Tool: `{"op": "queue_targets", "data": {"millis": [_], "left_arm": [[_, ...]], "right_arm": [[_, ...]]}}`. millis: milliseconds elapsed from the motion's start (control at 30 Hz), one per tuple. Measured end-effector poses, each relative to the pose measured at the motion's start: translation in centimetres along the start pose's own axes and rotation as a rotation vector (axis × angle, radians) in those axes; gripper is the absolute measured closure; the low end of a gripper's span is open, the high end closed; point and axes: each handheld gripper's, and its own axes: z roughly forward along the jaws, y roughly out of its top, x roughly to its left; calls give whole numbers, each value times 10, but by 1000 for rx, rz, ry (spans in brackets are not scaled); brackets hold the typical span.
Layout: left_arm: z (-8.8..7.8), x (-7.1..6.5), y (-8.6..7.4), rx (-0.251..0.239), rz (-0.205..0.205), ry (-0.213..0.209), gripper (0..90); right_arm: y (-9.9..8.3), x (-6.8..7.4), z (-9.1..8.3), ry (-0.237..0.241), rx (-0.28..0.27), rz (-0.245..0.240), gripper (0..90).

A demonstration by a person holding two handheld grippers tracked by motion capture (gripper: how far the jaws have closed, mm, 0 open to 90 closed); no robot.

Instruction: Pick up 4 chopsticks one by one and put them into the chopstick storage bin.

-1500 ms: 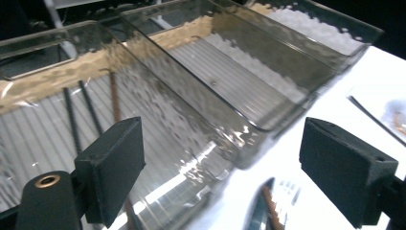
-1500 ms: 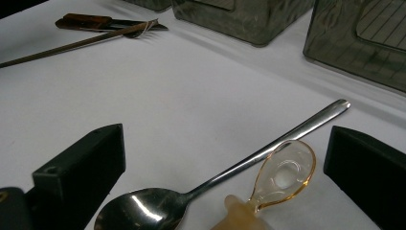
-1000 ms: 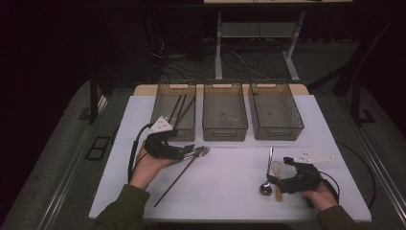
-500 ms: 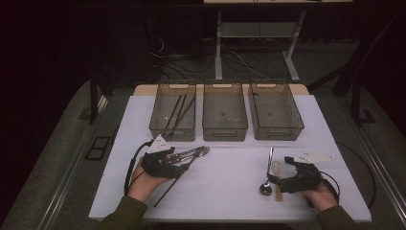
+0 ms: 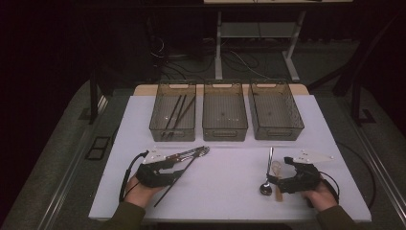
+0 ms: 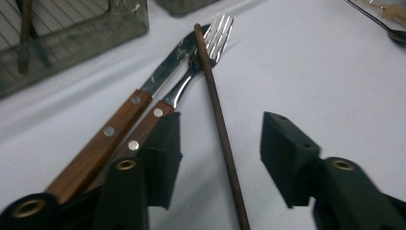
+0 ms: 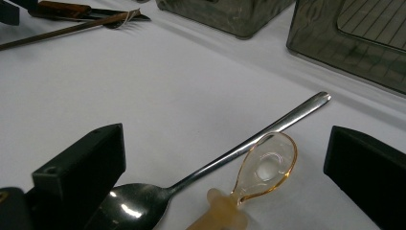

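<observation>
Left gripper (image 5: 184, 165) lies low over the white tabletop (image 5: 230, 191) at the lower left of the high view, its jaws astride a dark chopstick (image 6: 218, 122). Its jaws have just been closing, yet in the left gripper view both pads stand clear of the stick, with bare tabletop showing on either side of it, so nothing is clamped. The chopstick runs from the bottom centre of that view up toward the top centre, where its tip crosses the tines of a fork (image 6: 210, 40). A wooden-handled knife (image 6: 143, 98) lies just left of the fork, the two handles side by side, and the left pad sits over the end of the fork's handle.

Right gripper (image 5: 274, 179) rests at the lower right of the high view, held in the person's right hand (image 5: 318, 195). Its jaws are wide apart and grip nothing. Between them in the right gripper view lie a metal spoon (image 7: 215, 160), its bowl at the bottom left and its handle slanting to the upper right, and a small amber plastic spoon (image 7: 261, 170) touching the metal handle.

Three grey mesh bins stand in a row across the middle of the high view. The left bin (image 5: 158, 122) holds a few more dark chopsticks (image 5: 178, 111); the middle bin (image 5: 225, 132) and right bin (image 5: 275, 132) show nothing I can make out.
</observation>
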Motion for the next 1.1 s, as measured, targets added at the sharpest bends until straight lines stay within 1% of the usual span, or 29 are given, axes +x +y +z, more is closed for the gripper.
{"op": "queue_targets", "data": {"millis": [67,100,133,167,200,233,333,400,533,633,800,833,900,1100], "left_arm": [[2,-1,0,16,-6,-7,578],[2,0,0,40,5,-10,605],[3,0,-1,48,3,-9,616],[4,0,-1,57,-7,-8,636],[5,0,-2,64,-16,-12,655],[6,1,-2,68,-10,-13,670],[7,0,-2,75,-10,-19,714],[8,-1,-2,88,-5,-23,732],[11,-2,-2,112,9,-13,755],[14,-3,-2,129,15,-17,769],[15,-3,-3,131,22,-6,801],[15,-4,-3,137,35,-2,806],[15,-5,-2,146,43,9,820],[15,-6,0,154,38,22,831]], "right_arm": [[0,0,0,0,2,-1,3],[0,0,0,-1,2,-4,3],[0,1,0,0,2,-2,2],[0,1,0,0,2,-3,3],[0,1,0,0,3,-3,3],[0,1,0,0,5,-1,2],[0,1,1,-2,5,0,2],[0,1,1,-2,6,0,2],[0,1,1,-3,6,0,2],[0,1,1,-3,6,-1,2],[0,1,1,-2,6,-3,2],[0,1,1,-3,7,-2,2],[0,1,1,-2,8,-3,2],[0,1,1,-2,7,-4,2]]}}
